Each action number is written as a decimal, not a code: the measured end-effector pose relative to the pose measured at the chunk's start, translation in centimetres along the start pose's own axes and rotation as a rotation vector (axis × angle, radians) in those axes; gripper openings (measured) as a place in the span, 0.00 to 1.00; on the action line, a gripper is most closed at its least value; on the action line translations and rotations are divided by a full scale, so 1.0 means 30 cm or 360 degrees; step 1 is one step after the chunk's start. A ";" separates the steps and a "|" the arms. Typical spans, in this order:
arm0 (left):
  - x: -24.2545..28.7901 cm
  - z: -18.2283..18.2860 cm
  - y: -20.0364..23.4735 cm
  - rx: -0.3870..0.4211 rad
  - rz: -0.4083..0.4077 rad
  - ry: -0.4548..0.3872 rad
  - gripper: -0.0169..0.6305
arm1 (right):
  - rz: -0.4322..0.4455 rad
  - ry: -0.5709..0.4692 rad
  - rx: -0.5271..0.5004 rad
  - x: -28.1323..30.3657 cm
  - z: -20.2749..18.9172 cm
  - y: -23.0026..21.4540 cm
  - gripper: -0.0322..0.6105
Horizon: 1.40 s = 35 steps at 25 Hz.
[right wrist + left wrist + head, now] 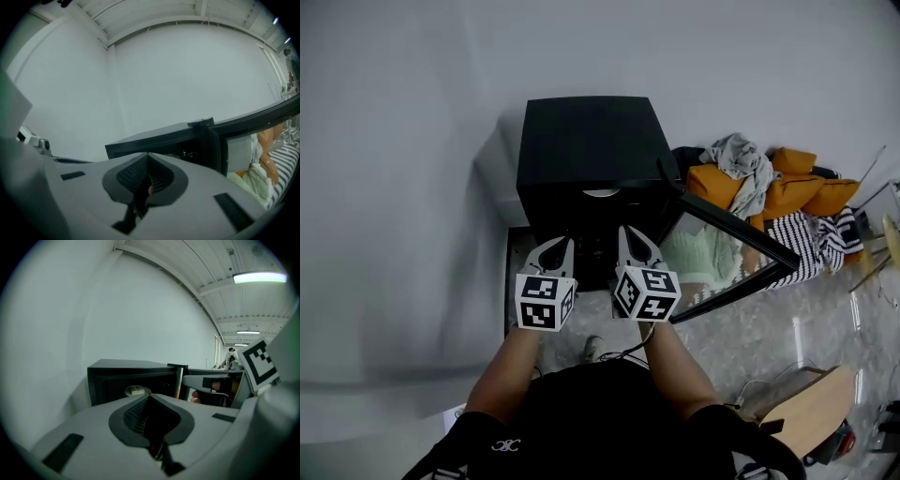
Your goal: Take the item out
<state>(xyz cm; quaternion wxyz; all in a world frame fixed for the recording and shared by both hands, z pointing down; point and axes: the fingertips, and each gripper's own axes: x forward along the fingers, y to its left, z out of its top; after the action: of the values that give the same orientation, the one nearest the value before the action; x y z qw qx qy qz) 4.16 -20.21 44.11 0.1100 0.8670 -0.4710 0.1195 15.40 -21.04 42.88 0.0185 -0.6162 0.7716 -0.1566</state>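
A black box-shaped cabinet (pixel 586 150) stands on the floor against the white wall, its glass door (pixel 741 239) swung open to the right. Inside the dark opening lies a pale round item (pixel 601 192), which the left gripper view shows as a whitish disc (pixel 136 390). My left gripper (pixel 561 247) and right gripper (pixel 630 238) are held side by side just in front of the opening, both shut and holding nothing. In the left gripper view the jaws (pixel 149 397) point at the cabinet front. The right gripper's jaws (pixel 147 157) face the door hinge side.
A heap of orange, grey and striped cloth (pixel 773 192) lies on the floor to the right, behind the open door. A wooden board (pixel 811 412) sits at the lower right. A cable (pixel 614 354) runs under my arms. The white wall (pixel 394 187) closes off the left.
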 end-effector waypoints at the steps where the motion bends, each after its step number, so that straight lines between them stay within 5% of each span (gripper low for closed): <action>1: 0.019 -0.004 0.004 -0.0002 0.0012 0.0009 0.02 | 0.0026 0.0014 0.0010 0.020 -0.007 -0.007 0.05; 7: 0.115 -0.011 0.019 -0.0012 0.0054 0.0034 0.02 | 0.0076 0.0092 0.0116 0.120 -0.043 -0.065 0.05; 10: 0.135 -0.009 0.018 -0.0009 0.0061 0.0047 0.02 | 0.0079 0.0149 0.0302 0.154 -0.062 -0.088 0.05; 20: 0.141 -0.032 0.080 -0.0020 0.0100 0.0065 0.02 | 0.0220 0.0237 0.1675 0.278 -0.139 -0.133 0.05; 24: 0.151 -0.022 0.127 -0.0003 0.0095 0.0076 0.02 | 0.0193 0.0189 0.2061 0.345 -0.171 -0.146 0.05; 30: 0.167 -0.025 0.155 0.0027 0.0021 0.0117 0.02 | 0.0114 0.0034 0.2306 0.403 -0.201 -0.179 0.05; 35: 0.195 -0.024 0.174 0.0056 -0.0034 0.0135 0.02 | 0.0018 -0.0009 0.2281 0.470 -0.225 -0.228 0.08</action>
<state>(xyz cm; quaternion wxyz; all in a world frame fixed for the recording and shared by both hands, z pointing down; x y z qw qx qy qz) 2.78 -27.39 47.01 0.1160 0.8680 -0.4545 0.1630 16.99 -34.38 53.41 0.4216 -0.4490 0.4821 -0.6231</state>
